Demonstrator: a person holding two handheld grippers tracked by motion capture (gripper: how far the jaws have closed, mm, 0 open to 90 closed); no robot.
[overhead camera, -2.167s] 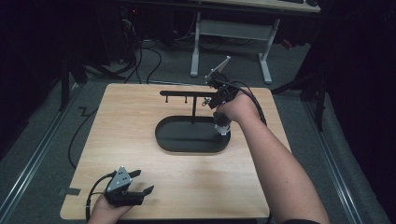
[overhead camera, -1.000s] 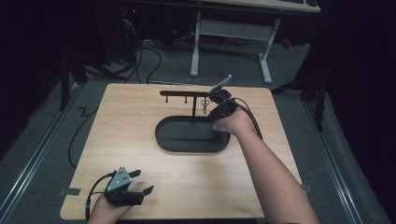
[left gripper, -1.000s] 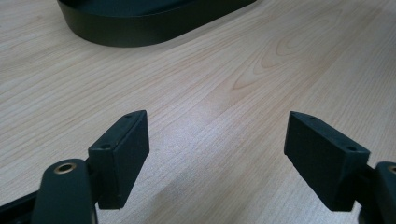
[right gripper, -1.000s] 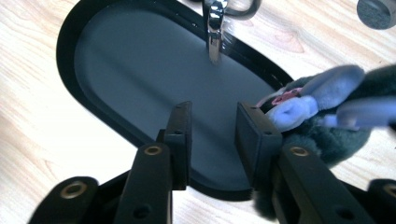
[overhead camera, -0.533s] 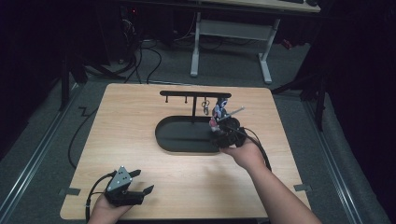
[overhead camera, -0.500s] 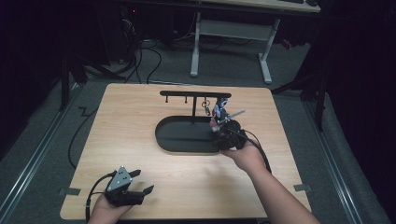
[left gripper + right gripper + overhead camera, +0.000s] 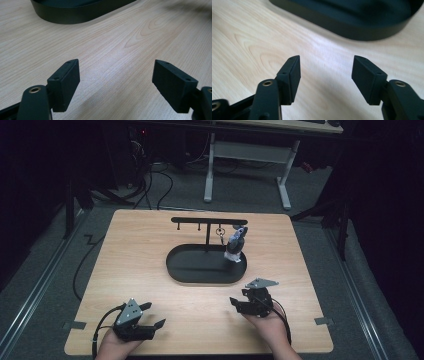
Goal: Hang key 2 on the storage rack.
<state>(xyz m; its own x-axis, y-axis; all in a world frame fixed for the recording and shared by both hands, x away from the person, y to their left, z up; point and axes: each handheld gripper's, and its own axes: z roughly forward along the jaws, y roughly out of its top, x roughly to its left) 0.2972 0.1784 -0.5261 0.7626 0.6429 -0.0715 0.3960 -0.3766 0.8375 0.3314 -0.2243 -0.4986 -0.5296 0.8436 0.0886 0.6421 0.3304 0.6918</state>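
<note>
Resting hand-held grippers [image 7: 248, 304], jaws apart

- Looking like a lab or test room: a bare wooden table [image 7: 150, 270] is standing alone on grey carpet [image 7: 45, 285].
- Loose black cables [image 7: 165, 185] are trailing over the floor behind it.
- A white-legged desk frame [image 7: 250, 157] is standing farther back.
- Metal floor rails [image 7: 30, 295] are running along both sides.
- Surroundings are lying in darkness.
</note>
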